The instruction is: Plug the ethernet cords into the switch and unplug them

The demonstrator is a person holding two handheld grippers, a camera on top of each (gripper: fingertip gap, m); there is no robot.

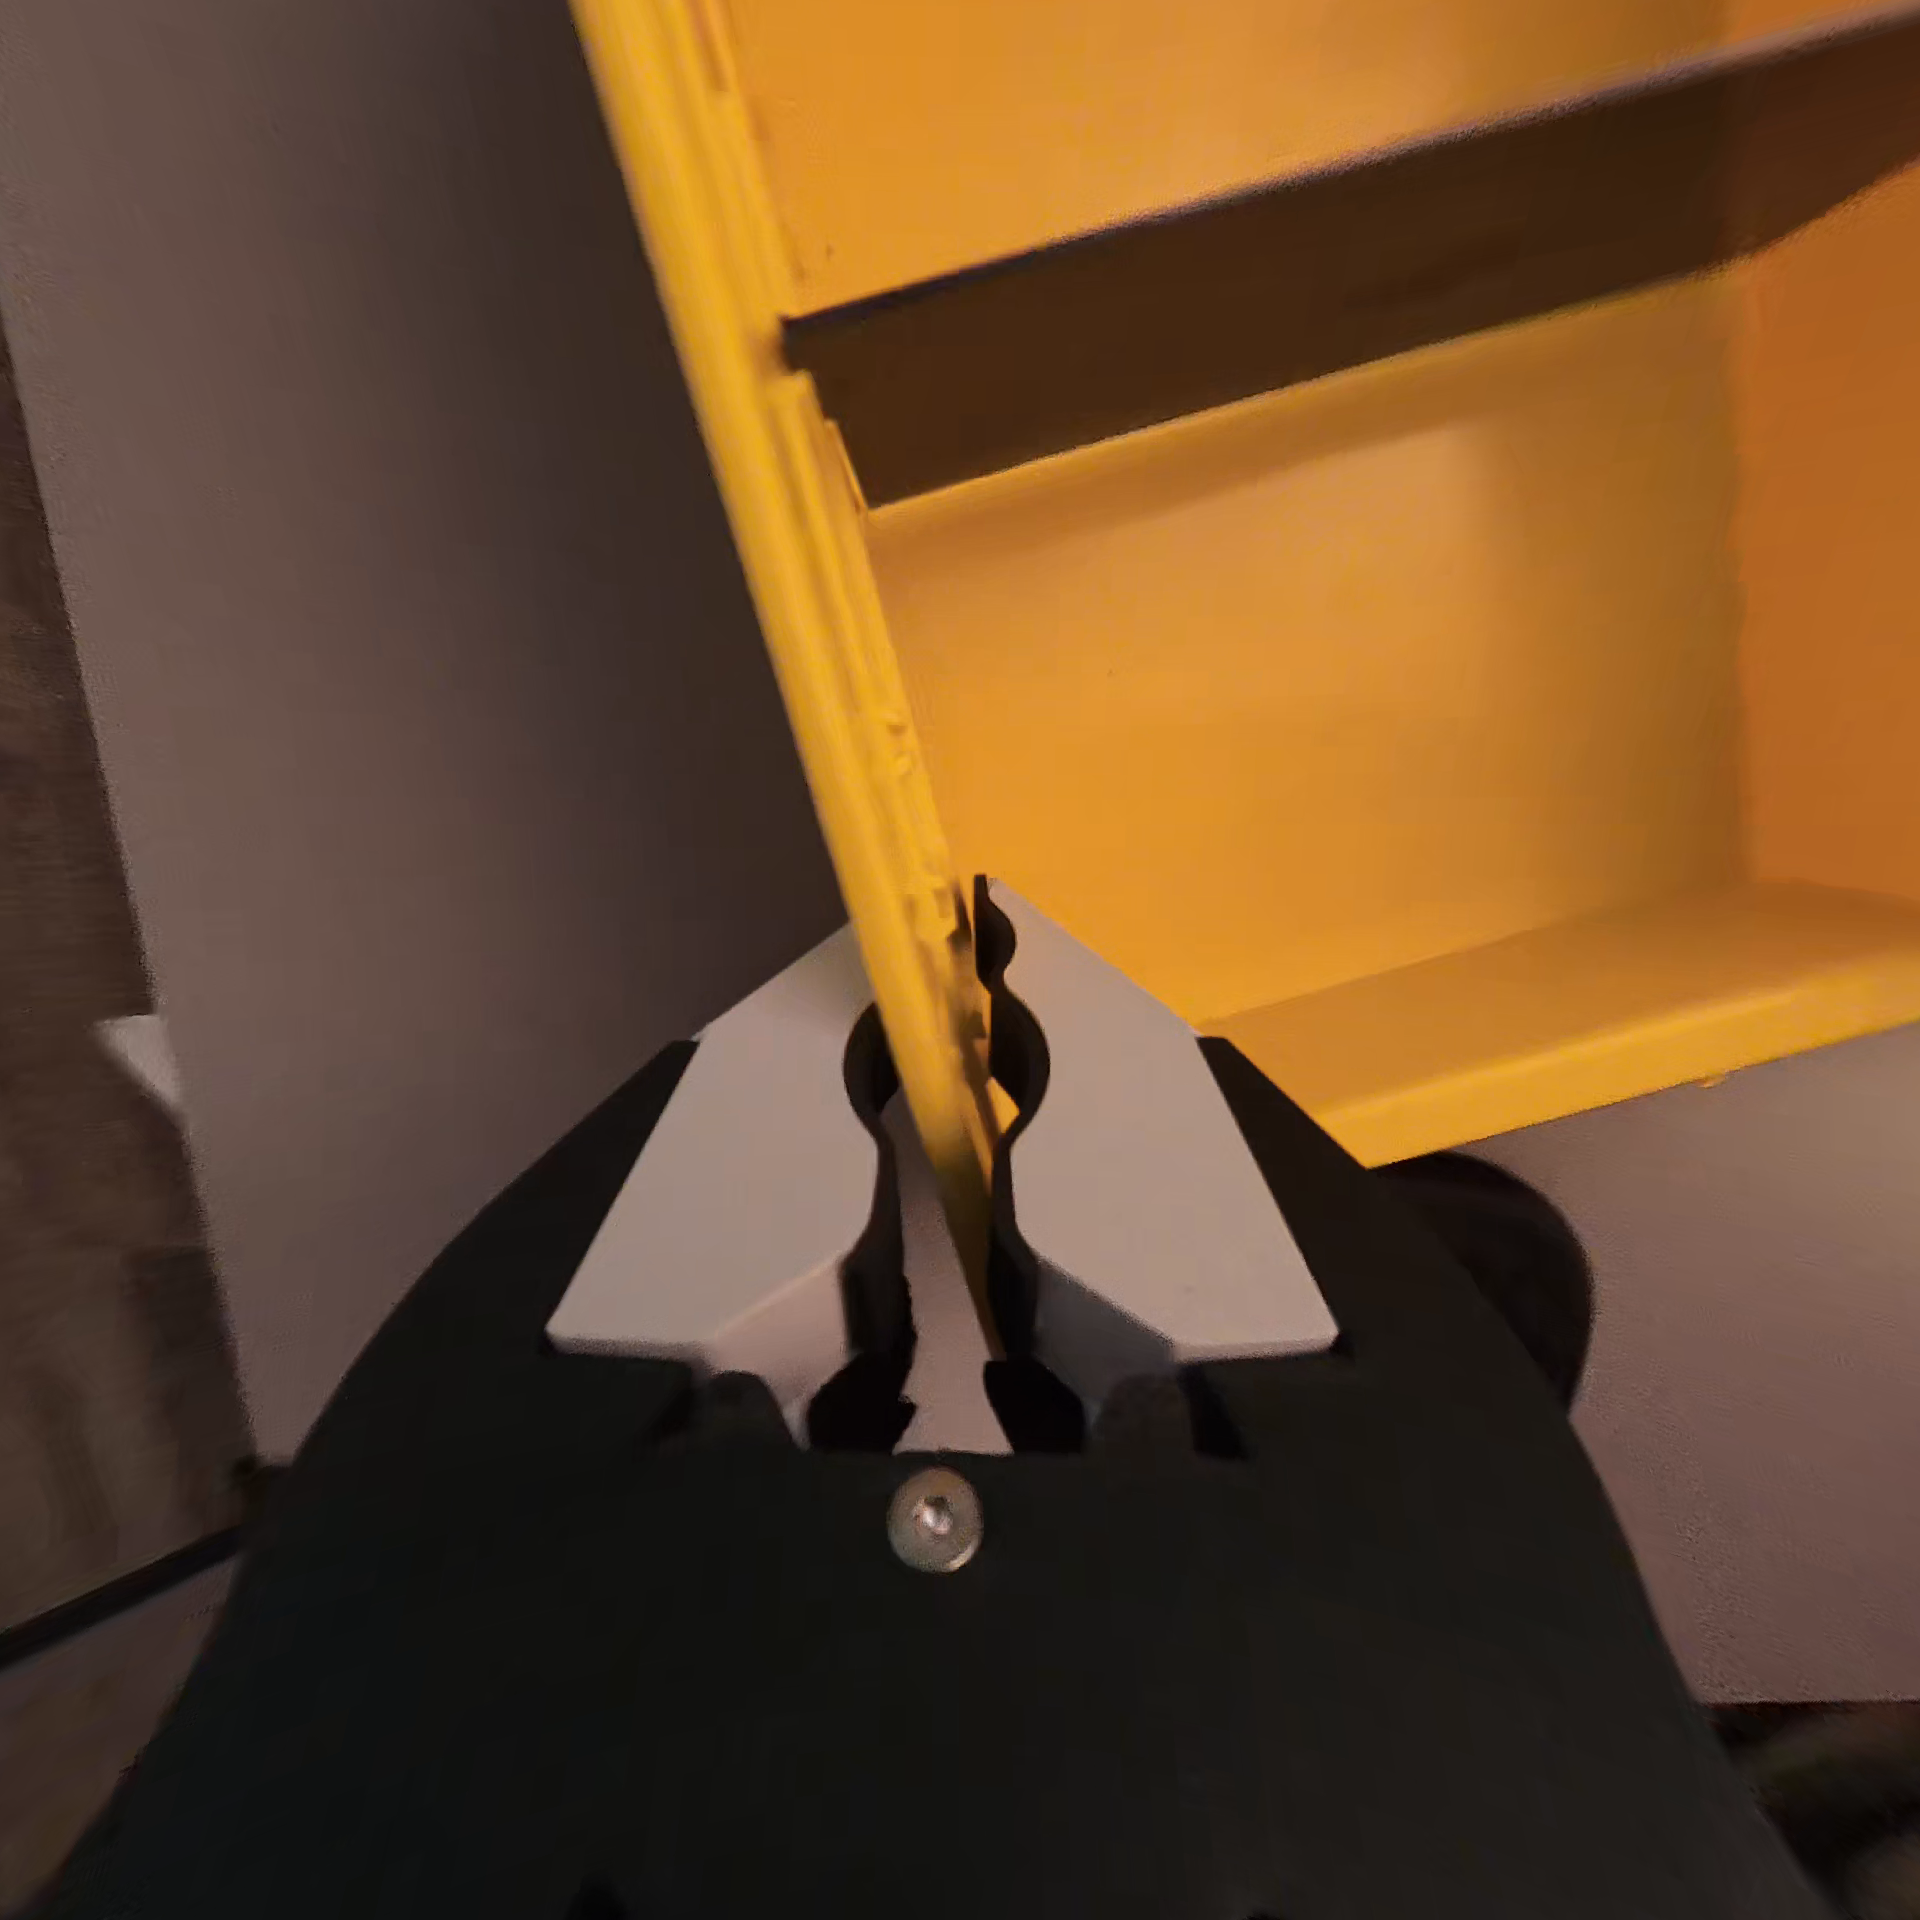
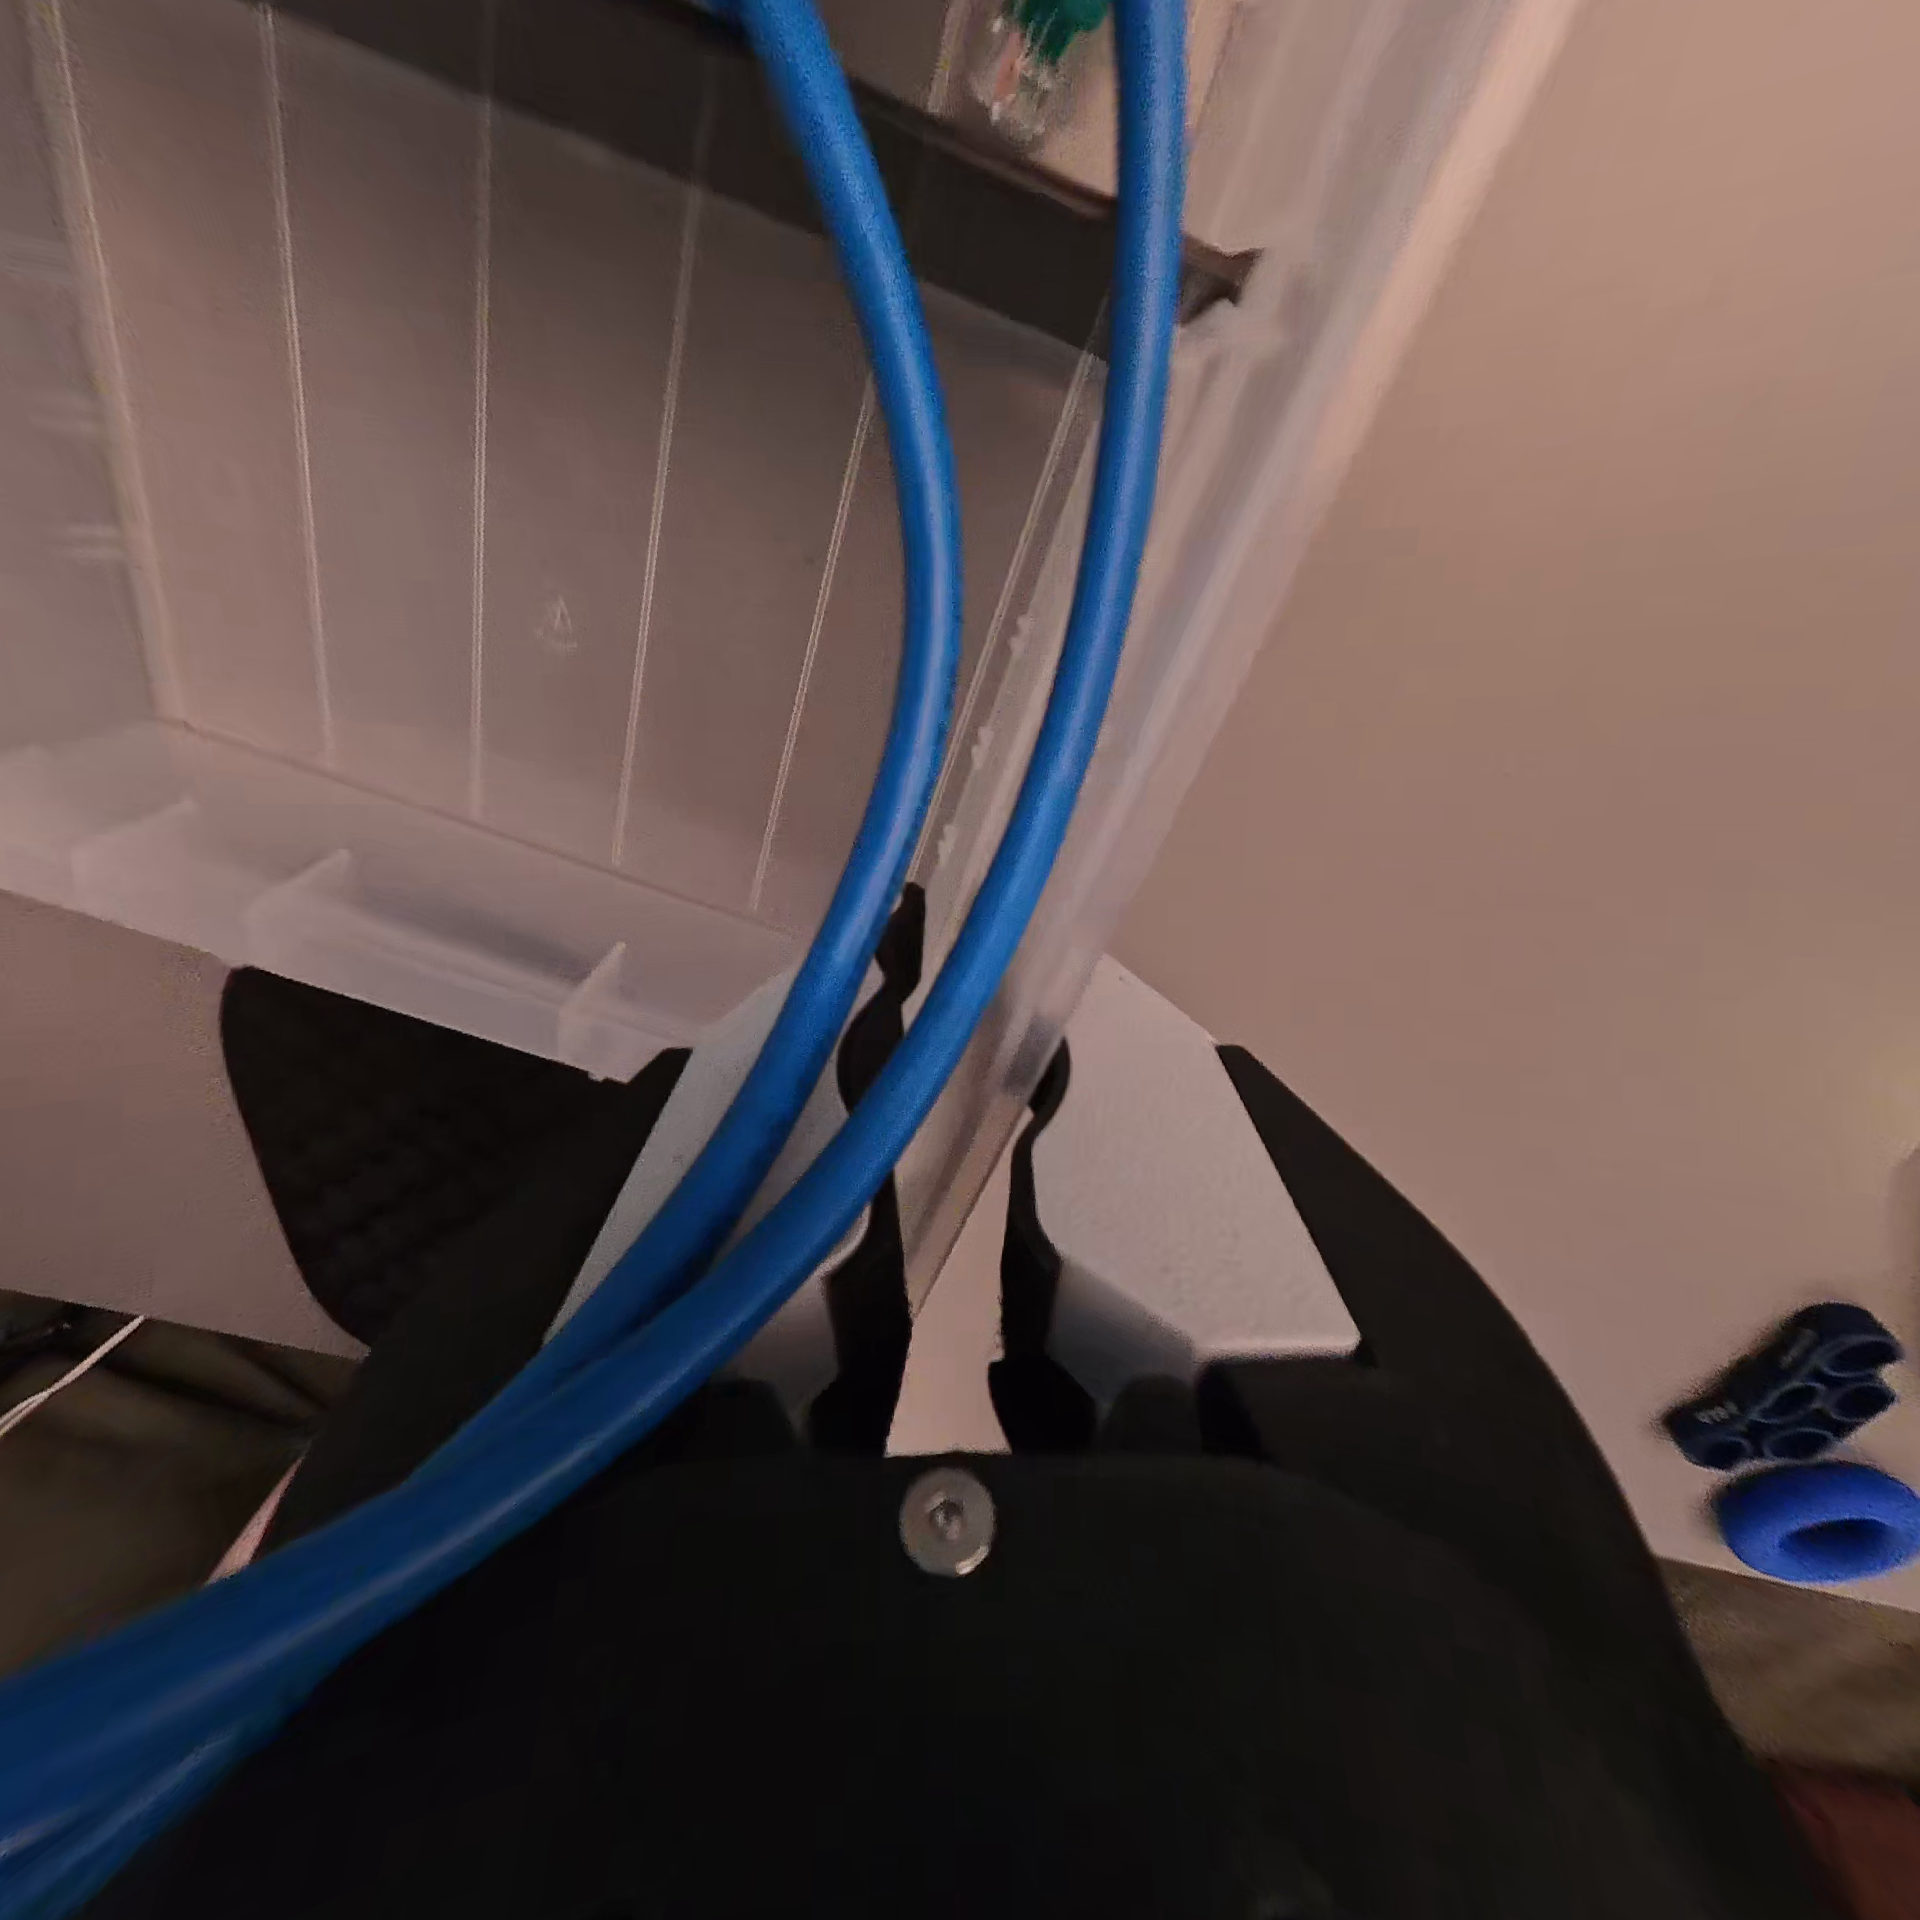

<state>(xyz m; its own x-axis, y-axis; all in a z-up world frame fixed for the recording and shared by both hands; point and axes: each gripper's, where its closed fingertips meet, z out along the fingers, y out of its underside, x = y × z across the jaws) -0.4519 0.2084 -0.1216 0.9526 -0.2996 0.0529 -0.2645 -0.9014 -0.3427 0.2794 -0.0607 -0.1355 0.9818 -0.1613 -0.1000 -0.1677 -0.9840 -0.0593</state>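
Two organizer boxes are gripped by their side walls; blue cords hang over the right gripper.

The left gripper [image 1: 961, 1049] is closed on the rim of a yellow box [image 1: 1351, 675], whose edge runs from 6 toward 11 o'clock. The right gripper [image 2: 951, 1049] is closed on the wall of a clear box [image 2: 1039, 935]. Two smooth blue ethernet cords [image 2: 914, 582] are seen running from 12 down to 8 o'clock, both ends cut off. A clear plug [image 2: 1023, 73] at 12 o'clock is blurred. The switch is not made out.
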